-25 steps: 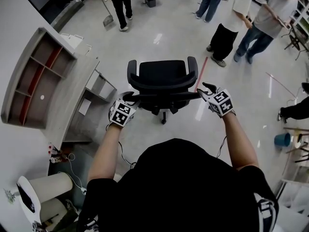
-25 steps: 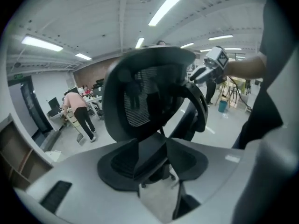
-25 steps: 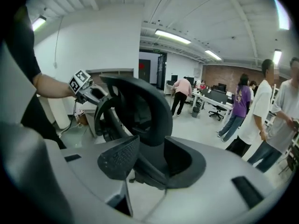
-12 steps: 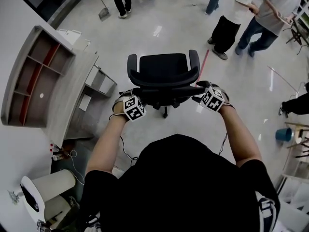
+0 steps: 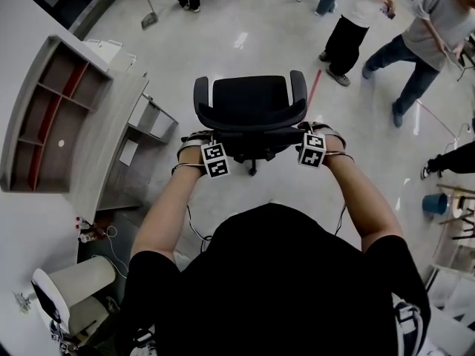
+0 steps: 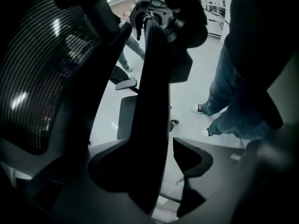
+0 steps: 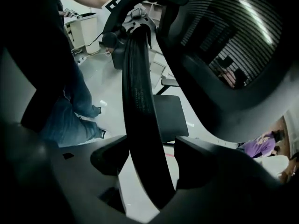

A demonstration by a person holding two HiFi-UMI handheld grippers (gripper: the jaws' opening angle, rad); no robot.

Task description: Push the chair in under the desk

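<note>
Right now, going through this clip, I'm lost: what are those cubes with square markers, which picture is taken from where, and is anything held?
A person holds a two-jaw gripper in each hand; the marker cubes are part of them. The wide picture comes from a camera on the person's head, looking down; the two dark ones come from cameras riding on the grippers, looking along their jaws. The left gripper and right gripper each straddle the top rail of the black mesh-backed office chair; their jaws have just been opening and stand apart, gripping nothing. The grey wooden desk stands at the left, the chair not yet under it.
</note>
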